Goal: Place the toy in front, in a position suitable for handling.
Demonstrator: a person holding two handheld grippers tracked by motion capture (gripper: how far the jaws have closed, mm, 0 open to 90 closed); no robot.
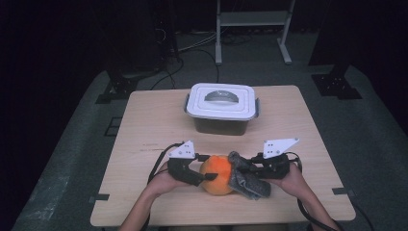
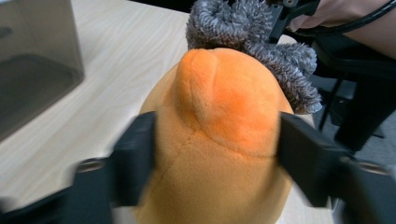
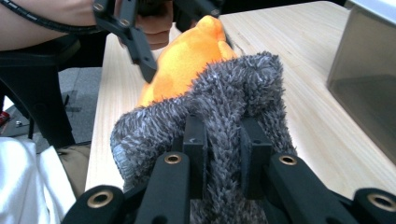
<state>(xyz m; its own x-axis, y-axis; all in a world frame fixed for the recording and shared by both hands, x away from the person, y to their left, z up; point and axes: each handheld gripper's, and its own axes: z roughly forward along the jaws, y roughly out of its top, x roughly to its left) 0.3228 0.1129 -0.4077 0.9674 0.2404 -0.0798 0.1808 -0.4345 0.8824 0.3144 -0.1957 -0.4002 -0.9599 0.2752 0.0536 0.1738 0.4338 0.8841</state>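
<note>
Pale wood forms the top of the table (image 1: 144, 125), the biggest thing in sight, with dark grey floor around it. On its far half stands a smoky translucent storage box (image 1: 221, 122) with a white lid (image 1: 221, 103) and a grey handle set into that lid; the box stands well apart from the hands, and its dark wall also shows at the edge of both gripper views. At the near edge of the table lies an orange plush toy (image 1: 217, 174), rounded and soft, resting on the wood between the two grippers. Draped against its right side is a grey fuzzy cloth (image 1: 248, 178), touching the plush and bunched up over its end. The left gripper (image 1: 204, 175) comes in from the left, and in the left gripper view its two black jaws press into either flank of the orange plush toy (image 2: 224, 140), so it holds the toy at a middling width. The right gripper (image 1: 240, 168) comes in from the right; in the right gripper view its jaws stand narrow with a fold of the grey fuzzy cloth (image 3: 224, 116) pinched between them, the pile bulging out on both sides. Each gripper carries a grey three-cornered plate on top and trails a black cable back along the forearm.
</note>
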